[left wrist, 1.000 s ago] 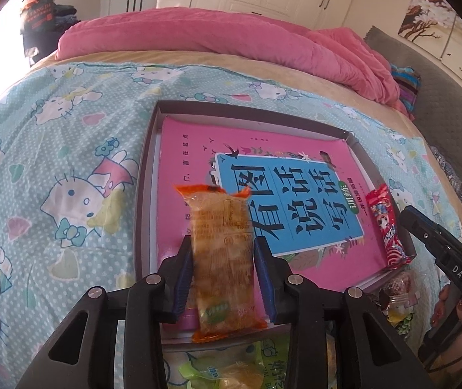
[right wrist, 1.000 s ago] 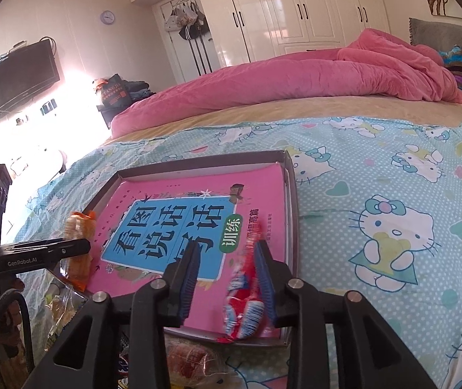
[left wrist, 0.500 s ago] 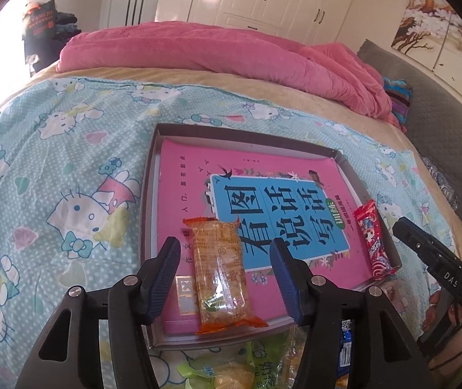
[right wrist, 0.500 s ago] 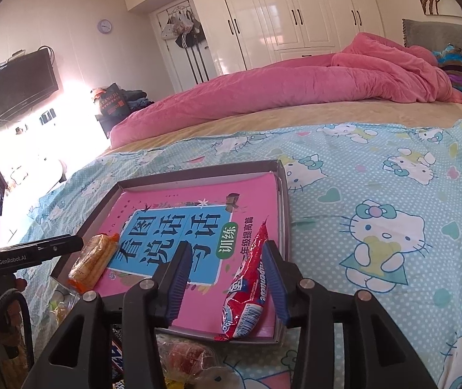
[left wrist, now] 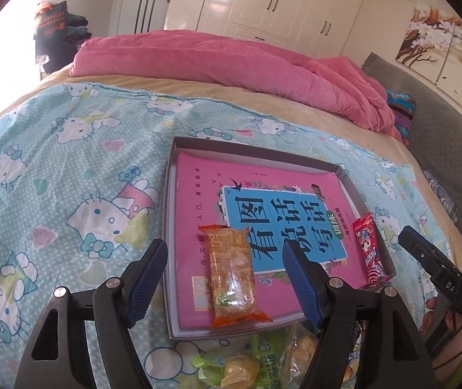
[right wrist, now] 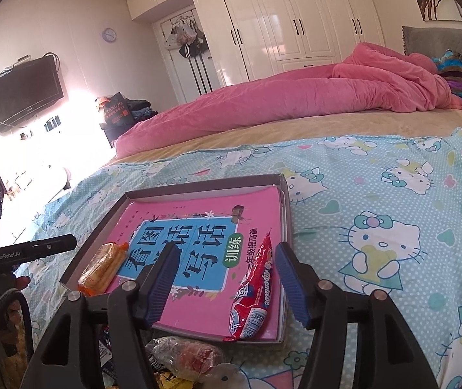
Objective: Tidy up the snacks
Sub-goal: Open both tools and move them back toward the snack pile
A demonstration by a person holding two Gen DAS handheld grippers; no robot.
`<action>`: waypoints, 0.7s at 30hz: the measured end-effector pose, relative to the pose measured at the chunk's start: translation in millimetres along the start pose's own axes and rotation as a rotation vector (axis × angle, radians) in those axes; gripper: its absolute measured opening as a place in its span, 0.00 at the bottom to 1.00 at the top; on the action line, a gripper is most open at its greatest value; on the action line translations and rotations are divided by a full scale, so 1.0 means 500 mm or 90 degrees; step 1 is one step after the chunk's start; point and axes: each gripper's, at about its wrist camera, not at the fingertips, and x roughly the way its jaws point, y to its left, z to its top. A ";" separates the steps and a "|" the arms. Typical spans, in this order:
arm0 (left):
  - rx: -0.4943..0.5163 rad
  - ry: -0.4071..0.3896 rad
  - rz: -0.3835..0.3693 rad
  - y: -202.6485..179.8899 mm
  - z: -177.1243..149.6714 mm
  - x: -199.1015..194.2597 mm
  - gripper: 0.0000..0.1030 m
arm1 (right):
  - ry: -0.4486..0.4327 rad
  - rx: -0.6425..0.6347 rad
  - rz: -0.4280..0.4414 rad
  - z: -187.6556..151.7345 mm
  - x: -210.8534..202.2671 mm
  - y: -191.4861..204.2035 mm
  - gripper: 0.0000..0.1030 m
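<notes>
The orange snack packet (left wrist: pixel 233 275) lies flat on the pink book (left wrist: pixel 263 214) inside the shallow grey tray (left wrist: pixel 170 194), toward the tray's 7 o'clock corner in the left wrist view, its lower crimped end just at the book's near edge. The red candy packet (right wrist: pixel 256 287) lies along the tray's right side, at about 4 o'clock from the book's blue panel, one end propped on the tray's near rim.

The left gripper (left wrist: pixel 224 278) has its jaws spread wide on either side of the orange packet, holding nothing. The right gripper (right wrist: pixel 224 282) is likewise wide open and empty, with the red packet lying between its jaws.

More snacks sit loose on the bed sheet (left wrist: pixel 68 168) at 6 o'clock of the tray: a green-wrapped pile (left wrist: pixel 250 359) and a clear-wrapped sweet (right wrist: pixel 188 355).

The risks, as I judge them: the glossy book cover is slick, so either packet could slide if the soft bed sags under a reaching gripper. The red packet looks likeliest to tip over the rim. Crinkly, thin wrappers could slip from a shallow pinch, and a jaw dipping for the loose pile could knock the tray's near wall.
</notes>
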 end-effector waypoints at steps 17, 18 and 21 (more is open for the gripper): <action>-0.010 0.001 0.014 0.016 -0.026 -0.044 0.73 | 0.003 -0.011 0.010 -0.010 -0.024 0.015 0.62; -0.011 0.000 0.014 0.016 -0.026 -0.045 0.73 | 0.003 -0.012 0.010 -0.012 -0.028 0.016 0.63; -0.012 -0.001 0.015 0.017 -0.029 -0.051 0.73 | 0.004 -0.012 0.009 -0.015 -0.034 0.019 0.64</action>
